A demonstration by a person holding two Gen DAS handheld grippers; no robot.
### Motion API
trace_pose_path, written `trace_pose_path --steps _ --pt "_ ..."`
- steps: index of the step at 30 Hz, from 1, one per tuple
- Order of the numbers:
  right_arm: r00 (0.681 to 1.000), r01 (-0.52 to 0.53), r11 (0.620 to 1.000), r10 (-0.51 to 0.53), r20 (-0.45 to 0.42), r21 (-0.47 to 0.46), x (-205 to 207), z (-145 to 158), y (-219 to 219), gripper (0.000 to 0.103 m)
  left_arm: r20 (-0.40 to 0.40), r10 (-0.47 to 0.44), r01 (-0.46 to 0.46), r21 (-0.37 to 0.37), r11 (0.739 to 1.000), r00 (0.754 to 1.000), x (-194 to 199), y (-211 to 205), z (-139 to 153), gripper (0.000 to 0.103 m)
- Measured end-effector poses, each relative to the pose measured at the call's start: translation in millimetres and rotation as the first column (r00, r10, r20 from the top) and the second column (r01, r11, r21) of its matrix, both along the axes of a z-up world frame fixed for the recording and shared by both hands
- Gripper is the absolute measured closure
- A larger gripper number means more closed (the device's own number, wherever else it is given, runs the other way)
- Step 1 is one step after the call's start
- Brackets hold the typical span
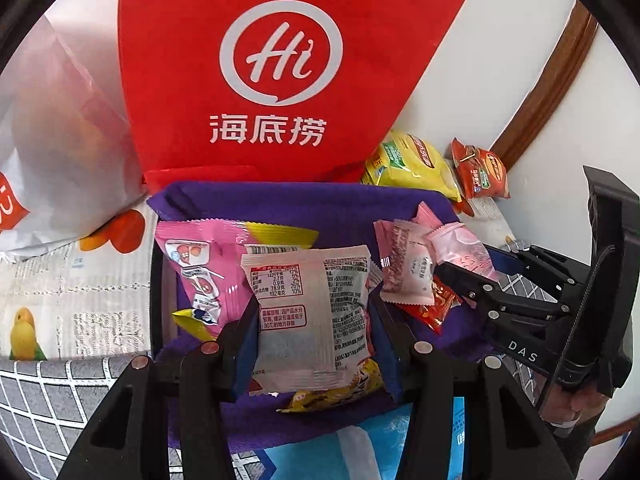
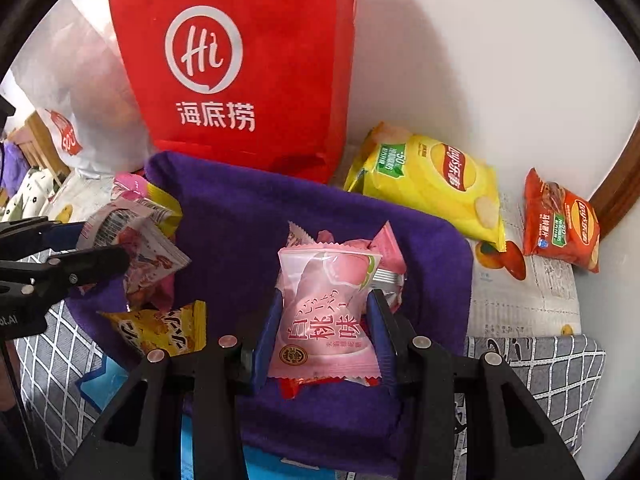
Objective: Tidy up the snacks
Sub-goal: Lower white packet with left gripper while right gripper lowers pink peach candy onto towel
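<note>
My left gripper (image 1: pixel 312 332) is shut on a white snack packet (image 1: pixel 310 312) with a printed nutrition label, held over the purple cloth bin (image 1: pixel 280 204). A pink packet (image 1: pixel 200 268) and a yellow packet (image 1: pixel 332 396) lie beneath it. My right gripper (image 2: pixel 322 332) is shut on a pink peach snack packet (image 2: pixel 324 312) over the same bin (image 2: pixel 248 220); other pink packets (image 2: pixel 386 252) lie behind it and a red one below. The right gripper also shows in the left wrist view (image 1: pixel 452 276), and the left gripper in the right wrist view (image 2: pixel 112 256).
A red paper bag (image 1: pixel 280 60) stands behind the bin, a white plastic bag (image 1: pixel 52 140) to its left. A yellow Lay's bag (image 2: pixel 432 184) and a red Lay's bag (image 2: pixel 560 220) lie at the right near the wall. A grey checked cloth (image 2: pixel 532 368) and newspaper cover the surface.
</note>
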State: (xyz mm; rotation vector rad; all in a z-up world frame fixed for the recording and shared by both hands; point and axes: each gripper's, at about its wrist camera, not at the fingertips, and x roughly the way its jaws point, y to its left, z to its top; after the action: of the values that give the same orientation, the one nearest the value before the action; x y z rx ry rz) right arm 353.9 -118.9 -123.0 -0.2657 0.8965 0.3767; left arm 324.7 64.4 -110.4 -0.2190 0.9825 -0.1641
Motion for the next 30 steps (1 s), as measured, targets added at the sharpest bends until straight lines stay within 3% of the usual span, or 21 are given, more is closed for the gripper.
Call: trace_pose_path --steps 10,26,30 --pt "0.999 0.008 1.0 -0.009 -0.031 -0.015 2.6 -5.0 2.0 0.06 -0.044 -0.017 0.016 -0.016 1.0 0.999 7.3 -6.6 -11.1 0.055" --pt "0.999 0.019 1.0 -0.02 -0.038 -0.016 2.6 -4.0 1.4 0.057 -0.05 -0.019 0.018 -0.022 1.0 0.999 7.8 -5.7 -9.7 0.053" --pt "0.999 0.031 0.999 -0.03 -0.026 0.023 3.0 0.4 -1.8 0.041 -0.054 -0.012 0.01 -0.033 0.999 0.998 7.2 -2.4 -8.7 0.053"
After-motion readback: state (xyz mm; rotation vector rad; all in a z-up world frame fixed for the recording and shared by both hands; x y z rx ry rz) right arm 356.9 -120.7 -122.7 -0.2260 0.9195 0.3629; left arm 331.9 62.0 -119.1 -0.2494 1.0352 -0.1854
